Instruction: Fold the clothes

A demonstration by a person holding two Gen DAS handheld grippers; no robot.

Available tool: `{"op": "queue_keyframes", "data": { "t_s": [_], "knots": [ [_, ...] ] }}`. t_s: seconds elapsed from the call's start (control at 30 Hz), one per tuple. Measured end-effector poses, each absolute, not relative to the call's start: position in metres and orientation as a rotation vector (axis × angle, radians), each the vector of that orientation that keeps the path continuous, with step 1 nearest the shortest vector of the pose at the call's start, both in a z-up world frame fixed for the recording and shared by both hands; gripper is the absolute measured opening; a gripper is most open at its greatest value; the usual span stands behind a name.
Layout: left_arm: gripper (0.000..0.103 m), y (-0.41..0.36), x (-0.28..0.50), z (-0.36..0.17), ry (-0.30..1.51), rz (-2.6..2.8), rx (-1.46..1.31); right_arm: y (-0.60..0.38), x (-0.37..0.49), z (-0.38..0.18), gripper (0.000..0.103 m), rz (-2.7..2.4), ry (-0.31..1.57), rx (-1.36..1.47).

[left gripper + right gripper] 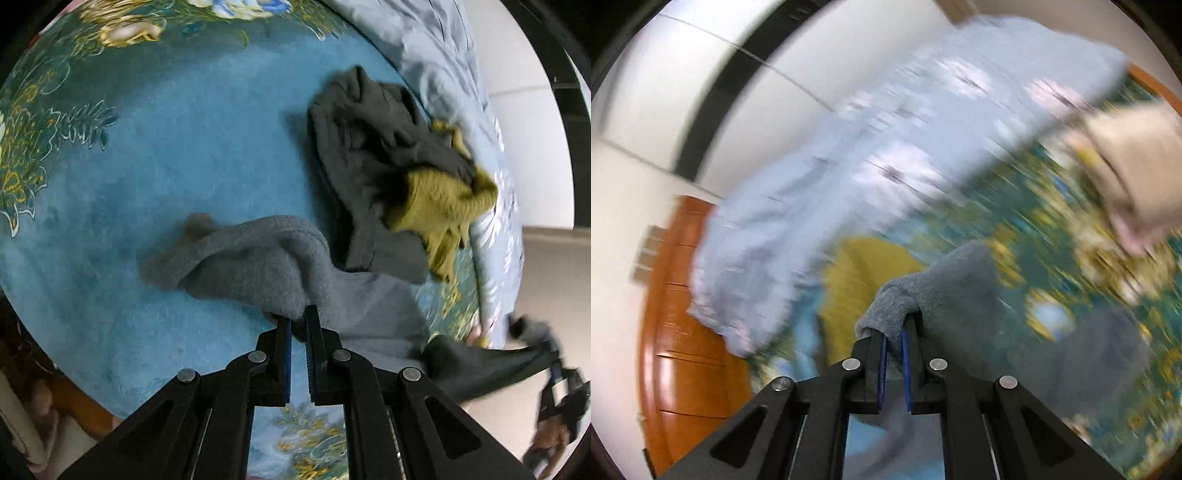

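In the left wrist view, a teal blanket (155, 192) with gold and white flower print covers the bed and fills the left half of the frame. At the near left edge a strip of brown wood shows below the blanket's rim. Toward the middle, a grey fleece garment (258, 254) lies crumpled on the blanket, one end trailing out to the left. The left gripper (298, 319) holds a fold of this garment at its near edge, the fingers (284, 332) pinching the cloth between their blue pads. The grey garment runs on to the right and near, where its far end is drawn up taut toward the right gripper (554, 354), which is blurred at the frame's right edge. Farther back and to the right, a dark charcoal garment (369, 155) lies in a heap, touching an olive-green knit piece (439, 203) just beside it. Beyond these, a pale blue quilt (443, 55) lies along the far right side of the bed.

The right wrist view is heavily smeared. On the left stands an orange-brown wooden cabinet (687, 332) against a white wall. In the middle, the right gripper's fingers (908, 343) pinch an edge of the same grey garment, which drapes away to the right. The pale blue quilt sits bunched beyond, and the olive-green piece shows just past the fingertips.
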State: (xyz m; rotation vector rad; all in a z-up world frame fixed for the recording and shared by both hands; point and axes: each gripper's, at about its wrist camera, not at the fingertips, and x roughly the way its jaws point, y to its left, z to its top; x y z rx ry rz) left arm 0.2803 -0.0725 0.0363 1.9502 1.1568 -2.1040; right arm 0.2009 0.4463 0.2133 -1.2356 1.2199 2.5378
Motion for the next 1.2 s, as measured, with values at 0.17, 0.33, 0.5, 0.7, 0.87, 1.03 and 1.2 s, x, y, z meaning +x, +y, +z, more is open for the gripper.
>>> {"op": "queue_keyframes", "data": {
  "t_s": [0.17,0.33,0.5,0.7,0.87,1.03,1.2],
  "knots": [
    [0.006,-0.091,0.275,0.037,1.2,-2.121,1.895,0.381,0.146,0.283,0.008,2.796,1.186,-1.081],
    [0.007,-0.093,0.276,0.024,1.272,-2.026,1.918,0.27,0.112,0.249,0.012,2.855,1.062,-1.374],
    [0.007,-0.094,0.277,0.014,1.333,-1.936,1.937,0.181,0.102,0.177,0.014,2.747,0.88,-1.76],
    [0.007,-0.094,0.257,0.026,1.32,-1.95,1.937,0.166,0.138,0.124,0.068,2.685,0.826,-2.01],
    [0.007,-0.095,0.238,0.036,1.31,-1.962,1.935,0.253,0.188,0.115,0.068,2.591,0.981,-1.863],
    [0.007,-0.094,0.217,0.047,1.296,-1.983,1.931,0.427,0.271,0.077,0.068,2.18,1.113,-1.569],
    [0.007,-0.075,0.164,0.07,1.236,-2.033,1.924,0.532,0.366,0.019,0.068,1.755,1.306,-1.438]
  ]
}}
